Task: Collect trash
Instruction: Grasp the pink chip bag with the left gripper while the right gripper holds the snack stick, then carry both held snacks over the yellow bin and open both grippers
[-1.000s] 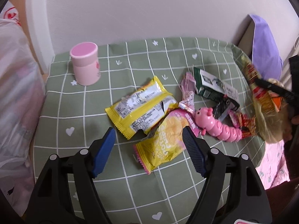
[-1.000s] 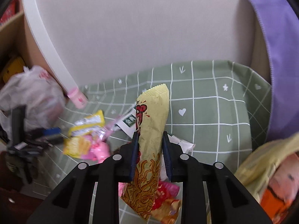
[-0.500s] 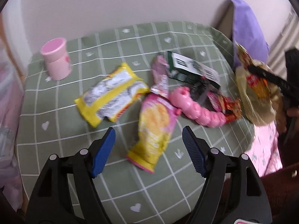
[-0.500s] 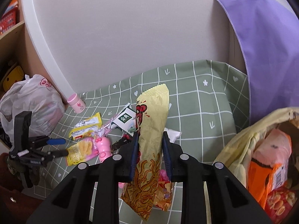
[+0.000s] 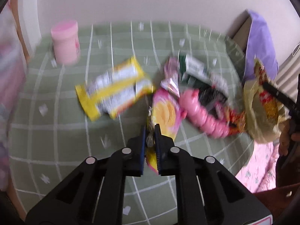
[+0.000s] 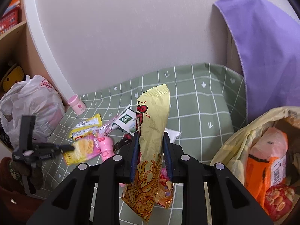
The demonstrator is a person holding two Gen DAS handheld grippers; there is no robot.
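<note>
My left gripper is shut on the near end of a pink and yellow chip bag lying on the green checked tablecloth; the bag also shows in the right wrist view. My right gripper is shut on a tall yellow snack wrapper, held upright above the table. An open yellowish trash bag with wrappers inside hangs at the table's right edge. More trash lies on the cloth: a yellow wrapper and a green and white packet.
A pink caterpillar toy lies among the wrappers. A pink cup stands at the back left. A white plastic bag sits left of the table by a shelf. A purple cloth hangs at the right.
My left gripper has closed on the chip bag's near end; it was open half a second ago. The right gripper has drawn back with the yellow wrapper, bringing the trash bag further into view.
</note>
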